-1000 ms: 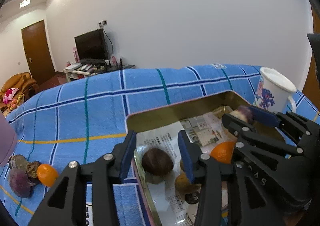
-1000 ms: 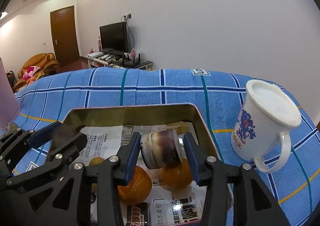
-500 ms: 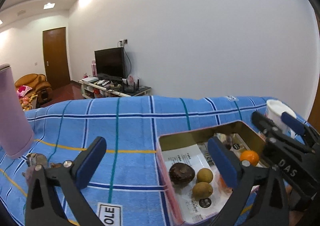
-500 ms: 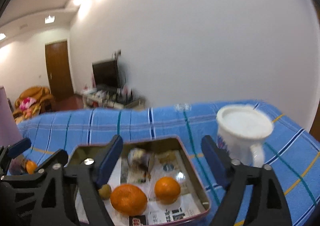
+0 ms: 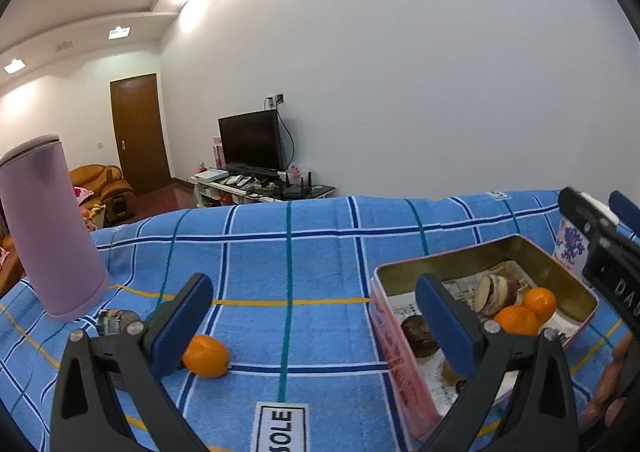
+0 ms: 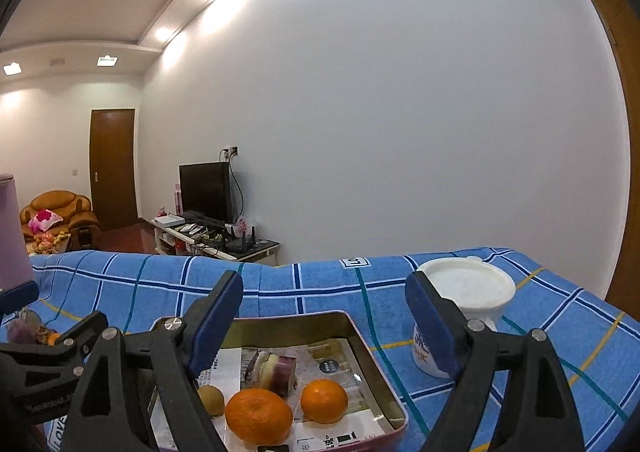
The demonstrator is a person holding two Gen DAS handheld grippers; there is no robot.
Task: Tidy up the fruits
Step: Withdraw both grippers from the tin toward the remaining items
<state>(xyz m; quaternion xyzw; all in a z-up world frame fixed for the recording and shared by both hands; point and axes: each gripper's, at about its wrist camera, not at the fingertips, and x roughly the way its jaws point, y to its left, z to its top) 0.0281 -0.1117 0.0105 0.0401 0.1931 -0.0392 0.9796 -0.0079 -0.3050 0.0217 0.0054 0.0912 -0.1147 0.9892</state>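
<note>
- While both grippers are hanging above the blue plaid cloth [image 5: 320, 252], the left gripper [image 5: 316, 312] is showing its jaws spread wide w/ nothing between the pads.
- The right gripper [image 6: 324, 316] is likewise gaping wide, empty, sitting over the near part of the metal tin [image 6: 360, 336].
- The tin is lying on the cloth, lined w/ newspaper, & is holding two oranges [image 6: 259, 415], side by side at the front.
- A cut purple-and-white piece [image 6: 276, 368] is resting just behind the oranges, inside the tin.
- A small brownish-green fruit [image 6: 211, 400] is sitting left of the bigger orange; in the left view a dark brown fruit [image 5: 418, 334] is lying near the tin's left wall.
- One loose orange [image 5: 206, 356] is lying on the cloth, well apart from the tin, just beside the left gripper's left pad in the view.
- A purplish item [image 5: 116, 322] is lying near it, partly hidden; can't tell what it is.
- The pink tumbler [image 5: 48, 228] is standing upright at the cloth's left; the white mug [image 6: 466, 304] is standing just right of the tin.
</note>
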